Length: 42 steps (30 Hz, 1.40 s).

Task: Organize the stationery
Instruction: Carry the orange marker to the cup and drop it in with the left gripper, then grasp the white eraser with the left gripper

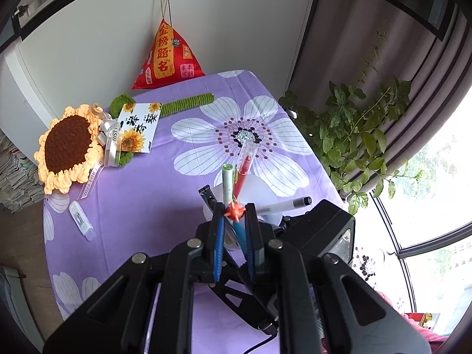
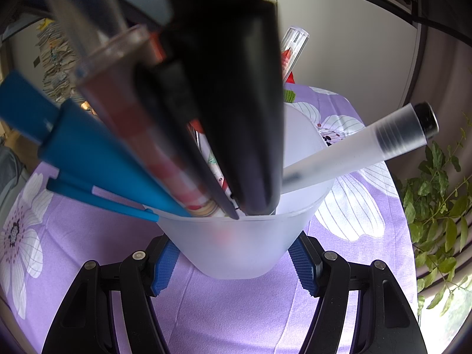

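A frosted plastic cup (image 2: 242,236) stands on the purple flowered cloth, and my right gripper (image 2: 234,262) is shut on its base with a blue pad on each side. In the cup lean a teal pen (image 2: 97,150), a clear pen with red inside (image 2: 138,112) and a frosted pen with a black cap (image 2: 354,144). My left gripper (image 1: 234,205) hangs over the cup (image 1: 216,191), shut on a pen with an orange knob (image 1: 234,211) and a teal barrel. One black left finger (image 2: 236,118) reaches down into the cup's mouth. A green pen (image 1: 227,181) and a red pen (image 1: 243,168) stand upright.
A white capped tube (image 1: 81,219) lies on the cloth at the left. Behind it are a crochet sunflower (image 1: 66,150) and a sunflower card (image 1: 138,126). A red pouch (image 1: 165,59) hangs at the wall. A leafy plant (image 1: 354,135) stands past the table's right edge.
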### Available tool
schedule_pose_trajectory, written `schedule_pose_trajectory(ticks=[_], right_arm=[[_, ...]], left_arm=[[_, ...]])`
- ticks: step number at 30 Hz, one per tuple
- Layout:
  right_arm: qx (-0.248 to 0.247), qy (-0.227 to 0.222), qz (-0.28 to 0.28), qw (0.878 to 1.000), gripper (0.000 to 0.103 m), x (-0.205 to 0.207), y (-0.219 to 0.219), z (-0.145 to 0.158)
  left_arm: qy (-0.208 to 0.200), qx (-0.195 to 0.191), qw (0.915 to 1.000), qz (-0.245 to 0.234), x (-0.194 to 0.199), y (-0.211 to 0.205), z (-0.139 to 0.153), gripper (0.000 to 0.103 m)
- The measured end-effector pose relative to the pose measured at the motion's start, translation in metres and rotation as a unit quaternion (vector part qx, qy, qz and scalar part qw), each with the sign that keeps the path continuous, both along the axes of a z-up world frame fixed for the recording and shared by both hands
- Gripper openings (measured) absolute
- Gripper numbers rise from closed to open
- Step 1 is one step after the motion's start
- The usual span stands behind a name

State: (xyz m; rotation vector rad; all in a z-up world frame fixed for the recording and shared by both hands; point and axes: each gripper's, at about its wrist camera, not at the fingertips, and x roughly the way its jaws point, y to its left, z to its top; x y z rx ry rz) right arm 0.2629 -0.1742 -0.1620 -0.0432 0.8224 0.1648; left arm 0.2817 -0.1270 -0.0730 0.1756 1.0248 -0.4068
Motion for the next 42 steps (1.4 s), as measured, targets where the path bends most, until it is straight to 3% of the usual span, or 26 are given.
schedule_pose_trajectory(ticks=[10,15,18,23,27,37,42], right_arm=[[0.0,0.0,0.0,1.0,0.07,0.001,-0.001,0.0],[0.0,0.0,0.0,1.0,0.07,0.001,-0.001,0.0],[0.0,0.0,0.0,1.0,0.07,0.001,-0.001,0.0],[0.0,0.0,0.0,1.0,0.07,0.001,-0.001,0.0],[0.0,0.0,0.0,1.0,0.07,0.001,-0.001,0.0],[0.0,-0.001,0.0,1.0,0.07,0.001,-0.001,0.0],[0.0,-0.001,0.0,1.0,0.07,0.001,-0.001,-0.001]], left_arm=[[0.021,-0.008,0.9997,0.006,0.004,0.002,-0.004,0.011],[-0.009,-0.022,0.9991,0.034,0.0,0.023,0.014,0.013],[-0.039,-0.023,0.9953,0.086,0.002,0.051,0.024,0.021],[-0.065,0.02,0.9766,0.204,0.018,0.111,0.014,0.026],[-0.031,0.039,0.9608,0.273,0.043,0.154,-0.012,0.026],[0.047,0.056,0.9286,0.364,0.098,0.21,-0.074,0.026],[0.054,0.058,0.9239,0.374,0.12,0.213,-0.084,0.026]])
